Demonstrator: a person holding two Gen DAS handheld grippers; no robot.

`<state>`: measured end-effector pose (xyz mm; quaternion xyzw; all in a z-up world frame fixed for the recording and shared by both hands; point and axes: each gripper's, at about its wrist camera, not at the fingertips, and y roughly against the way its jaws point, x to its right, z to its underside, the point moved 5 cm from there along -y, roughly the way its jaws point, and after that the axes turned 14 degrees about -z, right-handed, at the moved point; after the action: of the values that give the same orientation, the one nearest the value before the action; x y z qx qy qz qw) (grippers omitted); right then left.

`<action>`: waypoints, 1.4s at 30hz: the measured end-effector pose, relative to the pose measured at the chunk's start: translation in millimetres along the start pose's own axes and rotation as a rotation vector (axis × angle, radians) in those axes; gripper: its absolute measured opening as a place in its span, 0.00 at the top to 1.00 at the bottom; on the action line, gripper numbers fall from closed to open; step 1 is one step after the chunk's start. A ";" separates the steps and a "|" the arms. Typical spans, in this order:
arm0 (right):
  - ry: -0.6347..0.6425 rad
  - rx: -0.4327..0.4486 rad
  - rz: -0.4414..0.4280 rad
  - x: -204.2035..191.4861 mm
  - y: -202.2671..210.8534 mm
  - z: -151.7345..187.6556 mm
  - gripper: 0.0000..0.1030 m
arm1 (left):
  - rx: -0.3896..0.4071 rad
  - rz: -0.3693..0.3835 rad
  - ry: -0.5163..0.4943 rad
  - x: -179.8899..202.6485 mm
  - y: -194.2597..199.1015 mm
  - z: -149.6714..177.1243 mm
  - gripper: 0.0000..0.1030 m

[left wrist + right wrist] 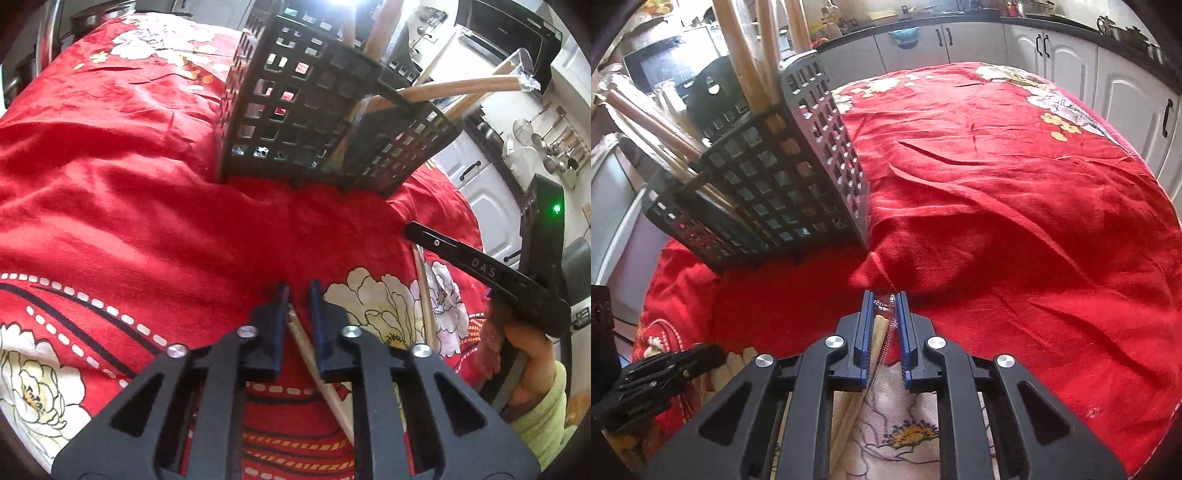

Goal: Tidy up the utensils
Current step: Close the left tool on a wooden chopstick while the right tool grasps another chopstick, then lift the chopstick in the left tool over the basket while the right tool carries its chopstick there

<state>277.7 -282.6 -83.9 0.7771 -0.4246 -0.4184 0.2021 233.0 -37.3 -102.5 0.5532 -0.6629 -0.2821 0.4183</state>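
A black perforated utensil basket (314, 110) stands on the red flowered tablecloth (129, 206) and holds several wooden utensils (458, 86). It also shows in the right wrist view (775, 173). My left gripper (298, 291) is nearly closed around a thin wooden chopstick (317, 373), in front of the basket. My right gripper (883, 299) is shut on wrapped wooden chopsticks (877, 339) low over the cloth. The right gripper also shows in the left wrist view (480, 273), with another chopstick (424, 295) beneath it.
White kitchen cabinets (1071, 62) and a dark counter run behind the table. A black appliance (517, 33) and hanging ladles (554, 144) are at the right. The cloth is bunched into folds (960, 221) beside the basket. The left gripper shows at the lower left (657, 380).
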 end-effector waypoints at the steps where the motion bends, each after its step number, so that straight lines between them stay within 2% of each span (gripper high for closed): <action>1: -0.004 0.006 -0.018 -2.1 1.5 0.3 0.92 | -0.003 0.009 0.005 -1.1 0.5 -0.1 0.97; 10: 0.042 0.050 -0.103 -30.5 20.1 1.2 0.93 | 0.034 0.024 -0.016 4.3 16.5 -1.6 0.97; 17: 0.094 0.094 -0.146 -58.6 43.7 -1.9 0.94 | 0.091 0.029 -0.036 9.6 39.2 -8.0 0.97; 33: 0.297 0.222 -0.235 -143.1 110.4 -20.5 0.95 | 0.273 0.052 -0.055 5.7 113.3 -46.0 0.98; 42: 0.372 0.297 -0.250 -172.7 134.8 -40.9 0.96 | 0.403 0.052 -0.071 6.5 162.5 -77.4 0.98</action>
<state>195.2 -216.3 112.2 0.9081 -0.3377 -0.2232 0.1074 219.0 0.4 73.1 0.5983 -0.7342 -0.1520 0.2825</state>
